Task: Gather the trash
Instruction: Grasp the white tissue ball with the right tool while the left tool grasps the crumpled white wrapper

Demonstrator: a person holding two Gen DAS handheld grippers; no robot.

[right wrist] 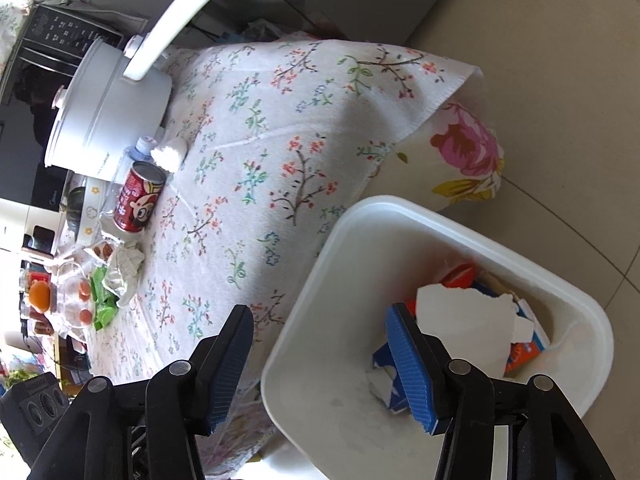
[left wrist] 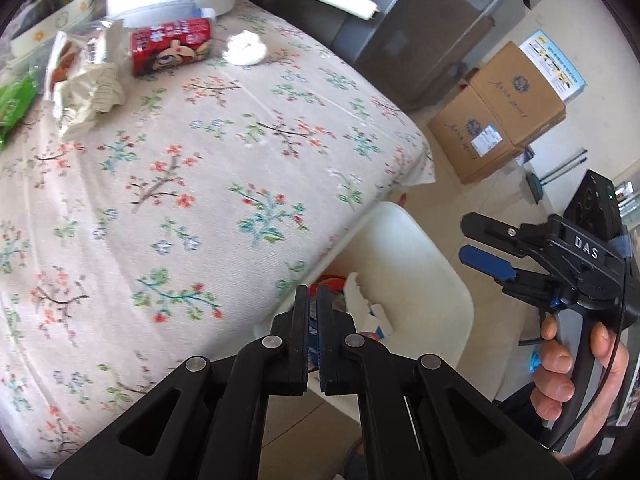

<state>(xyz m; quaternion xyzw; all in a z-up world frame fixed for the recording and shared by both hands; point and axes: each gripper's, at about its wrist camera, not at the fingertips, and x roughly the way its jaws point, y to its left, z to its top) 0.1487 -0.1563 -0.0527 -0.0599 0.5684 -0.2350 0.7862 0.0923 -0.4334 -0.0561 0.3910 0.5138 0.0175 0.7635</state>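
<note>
Two grippers: left gripper fingers together, right gripper fingers apart over torn trash

Black grippers, blue ribbed pads

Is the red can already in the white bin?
No: in the right wrist view the red can lies on its side on the floral tablecloth, while the white bin holds only torn paper and cartons.
</note>
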